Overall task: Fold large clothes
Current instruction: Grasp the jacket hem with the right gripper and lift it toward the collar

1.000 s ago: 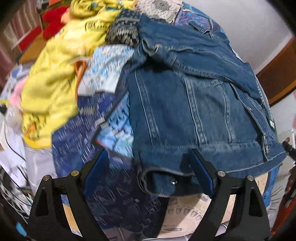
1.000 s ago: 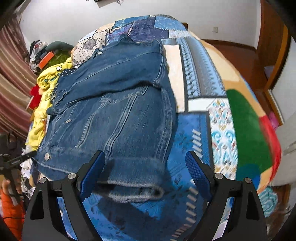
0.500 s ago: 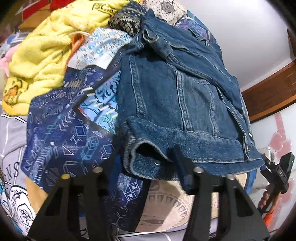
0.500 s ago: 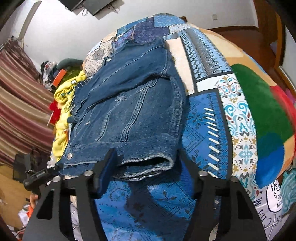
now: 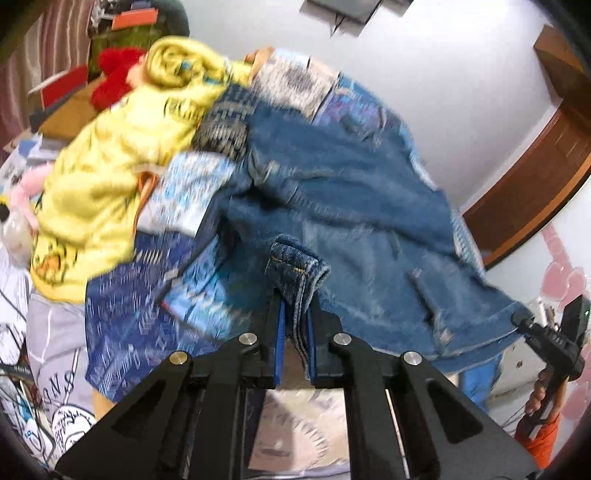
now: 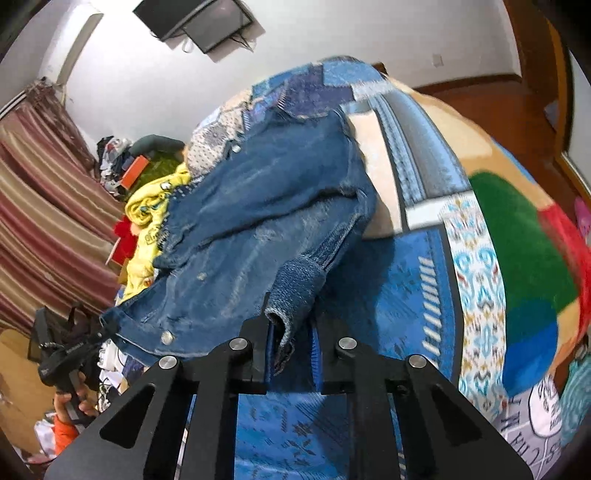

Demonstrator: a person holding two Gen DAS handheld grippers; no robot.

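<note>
Two heaped garments, yellow blanket (image 5: pixel 107 177) beside denim jacket (image 5: pixel 362 206).

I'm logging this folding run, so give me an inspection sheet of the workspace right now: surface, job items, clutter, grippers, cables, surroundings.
Surface: patchwork bedspread covering the bed.
Job's things: denim jacket spread out, its near hem corners raised.
Clutter: yellow garment heaped beside the jacket; red item behind it.
Grippers: left gripper shut on the jacket's hem corner; right gripper shut on the other corner.
Cables: thin dark wires at the bed's left edge.
Surroundings: wall-mounted screen, striped curtain, wooden trim.
</note>
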